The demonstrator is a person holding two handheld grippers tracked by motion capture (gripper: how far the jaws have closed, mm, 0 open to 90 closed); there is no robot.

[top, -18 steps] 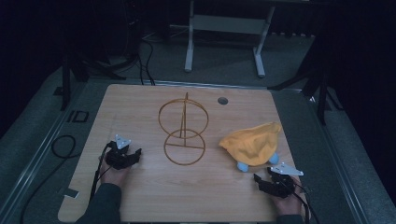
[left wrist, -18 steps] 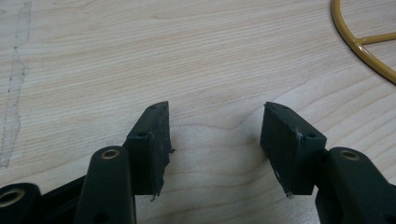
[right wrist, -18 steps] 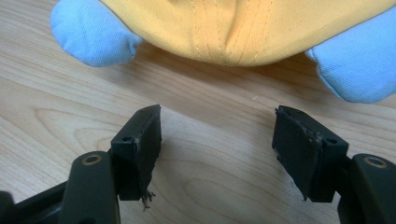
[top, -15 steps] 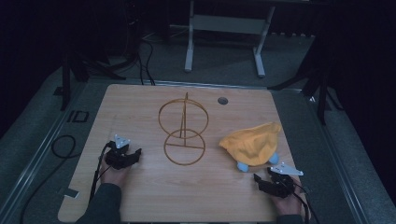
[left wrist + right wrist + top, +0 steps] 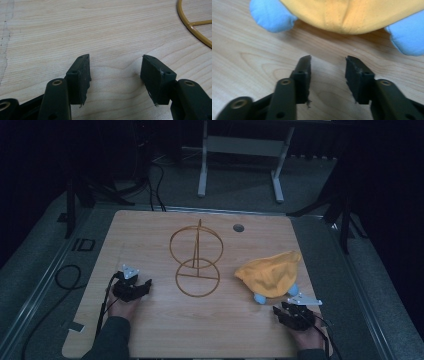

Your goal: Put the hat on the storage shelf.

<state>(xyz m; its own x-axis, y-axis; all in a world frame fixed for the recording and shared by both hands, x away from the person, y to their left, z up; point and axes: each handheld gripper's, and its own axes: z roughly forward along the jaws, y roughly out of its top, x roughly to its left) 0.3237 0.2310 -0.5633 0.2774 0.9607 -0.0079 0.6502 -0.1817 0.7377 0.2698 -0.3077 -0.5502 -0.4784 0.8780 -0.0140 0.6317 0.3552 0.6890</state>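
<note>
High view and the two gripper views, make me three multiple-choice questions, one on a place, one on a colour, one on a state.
1. Where does the yellow cloth lie on the table?
A. by the right gripper
B. by the left gripper
C. at the far edge

2. What colour are the parts sticking out under the cloth?
A. red
B. light blue
C. green

3. How do the right gripper's fingers stand?
A. shut on the cloth
B. shut on the wire stand
C. apart, holding nothing

Answers: 1 A, cloth lies just beyond that gripper; 2 B, blue shows both sides; 3 C, bare wood between them.

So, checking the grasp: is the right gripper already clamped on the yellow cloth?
No, the right gripper stands open, short of the yellow cloth.
</note>
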